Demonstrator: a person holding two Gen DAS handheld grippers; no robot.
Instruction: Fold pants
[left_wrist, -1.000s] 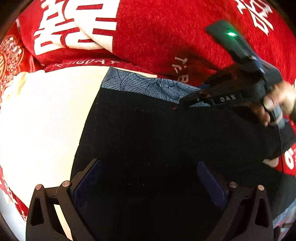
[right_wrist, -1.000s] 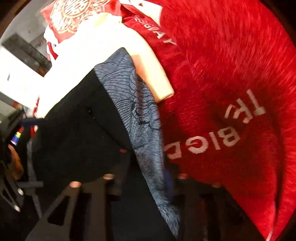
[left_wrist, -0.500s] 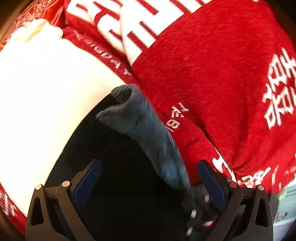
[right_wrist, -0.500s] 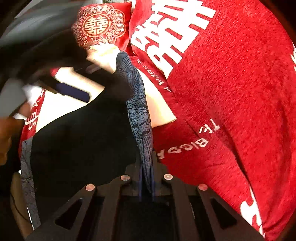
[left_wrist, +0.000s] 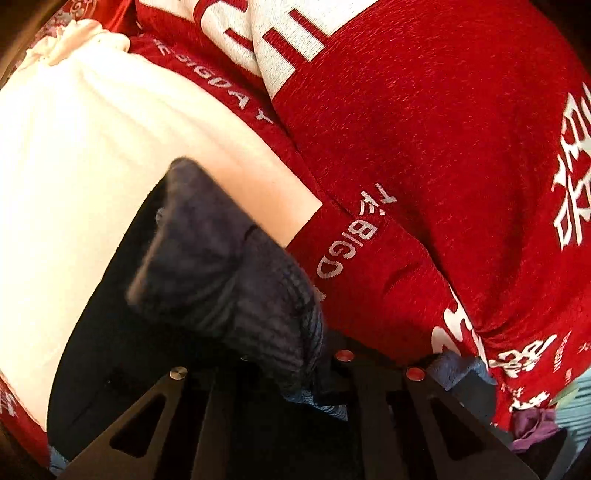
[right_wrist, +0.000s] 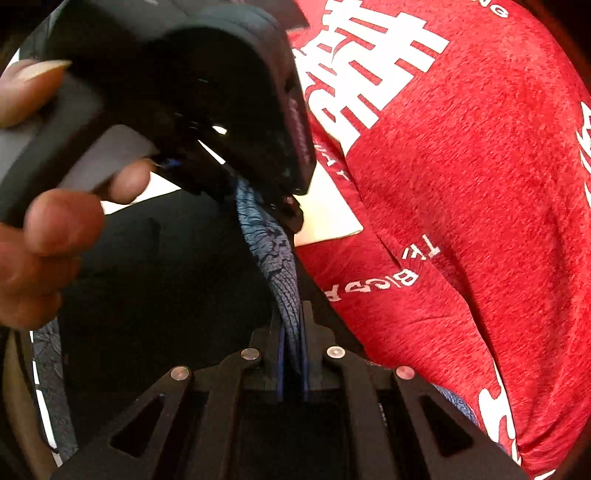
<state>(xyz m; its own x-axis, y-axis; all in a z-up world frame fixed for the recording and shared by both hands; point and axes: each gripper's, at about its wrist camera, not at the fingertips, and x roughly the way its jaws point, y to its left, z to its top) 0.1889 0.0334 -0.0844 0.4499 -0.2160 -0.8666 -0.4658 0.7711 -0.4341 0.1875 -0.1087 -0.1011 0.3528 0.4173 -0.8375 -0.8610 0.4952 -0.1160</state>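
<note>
Both grippers, left (left_wrist: 295, 373) and right (right_wrist: 291, 354), clamp the black pants' grey-blue patterned waistband (right_wrist: 273, 254), frame centre. Mid-fold; next, carry it across evenly.

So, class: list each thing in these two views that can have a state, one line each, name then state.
left gripper: jaws shut on the blue-grey patterned band.
right gripper: jaws shut on the same band.
pants: black, band edge bunched and lifted between both grippers.
red blanket: spread out, rumpled.
white cloth: lying flat under the pants.
</note>
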